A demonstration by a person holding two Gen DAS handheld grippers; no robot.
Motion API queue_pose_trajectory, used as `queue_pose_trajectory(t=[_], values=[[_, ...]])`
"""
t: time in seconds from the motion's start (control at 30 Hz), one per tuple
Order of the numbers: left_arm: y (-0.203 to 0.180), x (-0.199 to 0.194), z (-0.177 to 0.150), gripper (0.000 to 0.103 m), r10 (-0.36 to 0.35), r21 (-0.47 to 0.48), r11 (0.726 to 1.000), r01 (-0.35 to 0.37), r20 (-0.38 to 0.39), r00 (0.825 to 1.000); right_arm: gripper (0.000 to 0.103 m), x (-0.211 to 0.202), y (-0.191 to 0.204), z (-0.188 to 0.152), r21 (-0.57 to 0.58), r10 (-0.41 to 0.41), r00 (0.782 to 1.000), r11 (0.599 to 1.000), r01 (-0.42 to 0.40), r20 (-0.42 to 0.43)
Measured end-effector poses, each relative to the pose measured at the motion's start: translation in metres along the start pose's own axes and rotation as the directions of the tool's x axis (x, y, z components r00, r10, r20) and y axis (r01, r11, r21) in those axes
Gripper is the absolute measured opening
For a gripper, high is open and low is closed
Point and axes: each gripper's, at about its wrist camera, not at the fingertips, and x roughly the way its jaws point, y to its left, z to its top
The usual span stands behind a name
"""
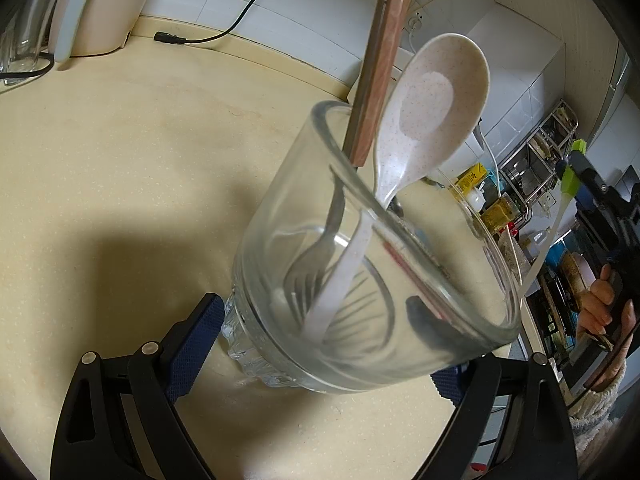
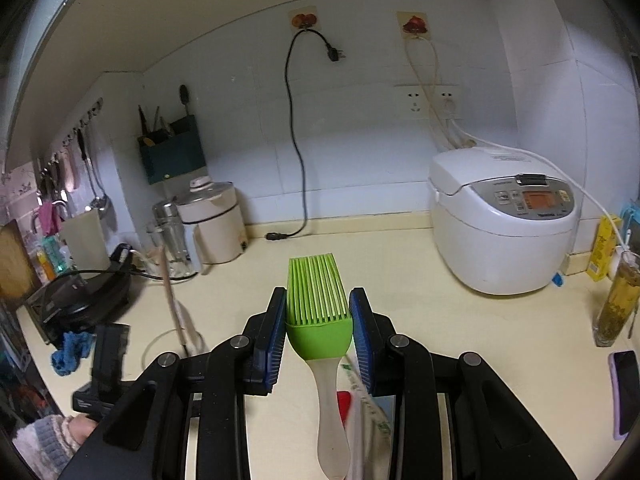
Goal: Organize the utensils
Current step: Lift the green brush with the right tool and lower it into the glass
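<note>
left claw (image 1: 320,344) clamped on tilted glass jar (image 1: 372,280) above table (image 1: 120,152) | jar holds fork (image 1: 320,256), speckled spoon (image 1: 432,108), wooden handle (image 1: 380,60) | right claw (image 2: 318,320) grips green silicone brush (image 2: 318,300) by its head, raised over table

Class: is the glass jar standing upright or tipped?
Tipped: the glass jar leans, mouth toward the camera, base between the left hand-held gripper pads.

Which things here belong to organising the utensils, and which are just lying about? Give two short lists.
Part of the job: glass jar, speckled spoon, fork, wooden utensil handle, green silicone brush, left gripper, right gripper.

Lying about: rice cooker, black power cord, phone, kettle.
</note>
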Motion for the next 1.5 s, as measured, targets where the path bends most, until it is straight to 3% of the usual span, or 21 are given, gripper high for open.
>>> queue_pose_trajectory(t=[0.3, 0.8, 1.5], values=[[0.0, 0.0, 0.0, 0.094, 0.0, 0.0, 1.0, 0.0, 0.0, 1.0, 0.031, 0.005, 0.04, 0.017, -0.034, 0.113, 0.993, 0.993, -0.111, 0.037], [0.0, 0.0, 0.0, 0.094, 0.0, 0.0, 1.0, 0.0, 0.0, 1.0, 0.031, 0.034, 0.111, 0.042, -0.087, 0.291, 0.952, 0.955, -0.283, 0.093], [0.0, 0.0, 0.0, 0.094, 0.0, 0.0, 1.0, 0.0, 0.0, 1.0, 0.031, 0.077, 0.128, 0.024, -0.092, 0.256, 0.965, 0.964, -0.25, 0.06]])
